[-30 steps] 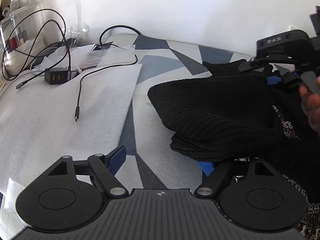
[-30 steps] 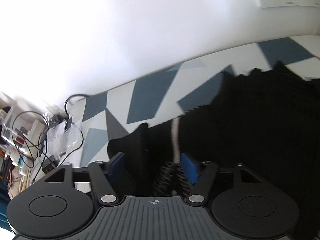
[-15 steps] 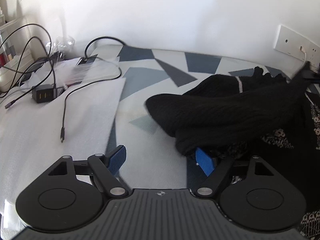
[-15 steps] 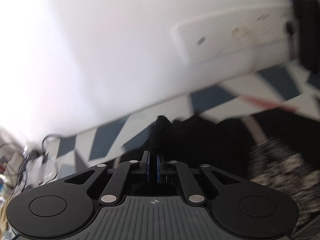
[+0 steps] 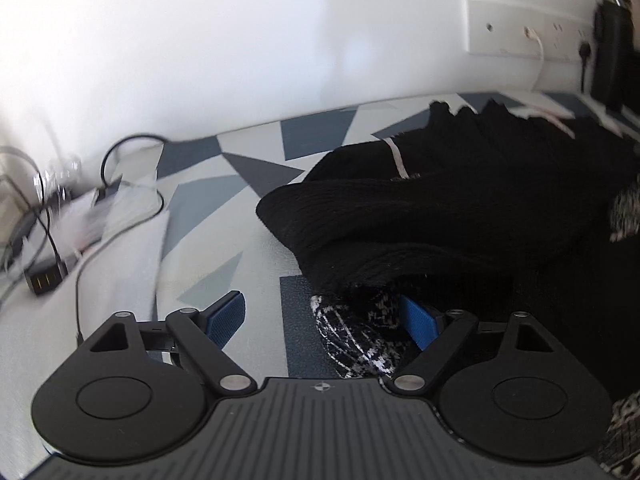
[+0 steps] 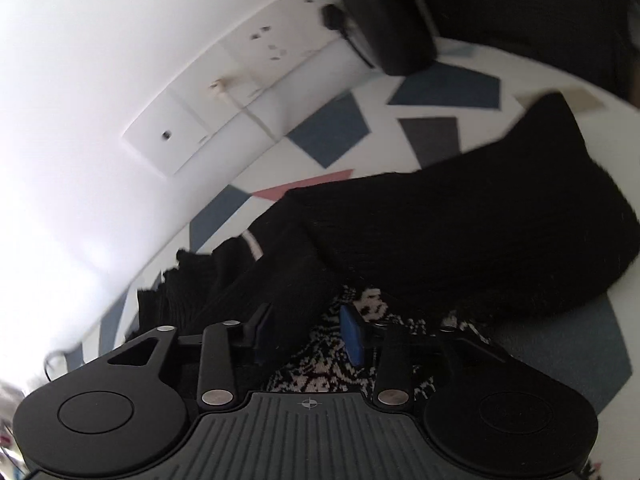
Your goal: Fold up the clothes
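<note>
A black knit sweater (image 5: 460, 208) lies bunched on the patterned table cover, with a folded sleeve on top and a black-and-white patterned part (image 5: 356, 332) under its near edge. My left gripper (image 5: 320, 316) is open, its jaws wide apart just in front of that near edge, the right pad (image 5: 418, 320) tucked under the knit. In the right wrist view the same sweater (image 6: 480, 240) spreads ahead. My right gripper (image 6: 308, 332) is open over the patterned fabric (image 6: 320, 364), holding nothing.
White foam sheet (image 5: 60, 312) with a charger (image 5: 44, 280) and black cables (image 5: 132, 184) at the left. White wall with a socket strip (image 5: 524, 28) behind. A dark bottle (image 5: 612, 44) stands at the far right. Dark objects (image 6: 400, 12) sit by the wall sockets.
My right gripper was shut on a sweater fold and lifted it; now it has opened and let go, lower over the garment. My left gripper stayed open and shifted right along the sweater's edge.
</note>
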The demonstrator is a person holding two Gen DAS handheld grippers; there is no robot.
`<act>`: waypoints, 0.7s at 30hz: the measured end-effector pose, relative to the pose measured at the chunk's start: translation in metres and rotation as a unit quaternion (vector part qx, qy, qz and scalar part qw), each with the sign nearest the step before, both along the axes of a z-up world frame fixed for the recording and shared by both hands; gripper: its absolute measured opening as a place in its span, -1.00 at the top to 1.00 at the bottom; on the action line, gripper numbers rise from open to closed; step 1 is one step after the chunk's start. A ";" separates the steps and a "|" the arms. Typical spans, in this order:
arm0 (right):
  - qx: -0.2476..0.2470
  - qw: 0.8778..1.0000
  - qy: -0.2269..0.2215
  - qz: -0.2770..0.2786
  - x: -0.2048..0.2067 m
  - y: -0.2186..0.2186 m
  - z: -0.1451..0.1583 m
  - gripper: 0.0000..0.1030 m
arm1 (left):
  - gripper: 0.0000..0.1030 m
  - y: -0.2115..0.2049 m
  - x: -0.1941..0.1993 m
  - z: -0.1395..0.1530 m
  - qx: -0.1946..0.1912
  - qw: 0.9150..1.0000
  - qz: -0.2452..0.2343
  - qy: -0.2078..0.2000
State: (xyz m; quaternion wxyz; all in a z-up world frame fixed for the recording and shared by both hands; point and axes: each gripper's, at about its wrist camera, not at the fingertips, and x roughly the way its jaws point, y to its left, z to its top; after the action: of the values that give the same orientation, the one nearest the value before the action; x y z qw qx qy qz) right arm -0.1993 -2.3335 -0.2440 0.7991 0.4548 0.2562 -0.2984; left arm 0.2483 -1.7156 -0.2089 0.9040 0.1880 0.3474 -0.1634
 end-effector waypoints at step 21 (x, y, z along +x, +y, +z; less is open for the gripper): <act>-0.052 0.998 0.031 -0.002 -0.011 0.007 0.030 0.88 | 0.35 0.014 0.011 0.001 -0.012 0.999 0.040 0.027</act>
State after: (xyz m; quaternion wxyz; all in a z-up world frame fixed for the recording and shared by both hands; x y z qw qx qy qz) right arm -0.2107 -2.3268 -0.2140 0.8127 0.4038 0.2642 -0.3265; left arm 0.2589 -1.7014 -0.2078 0.9023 0.1582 0.3771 -0.1364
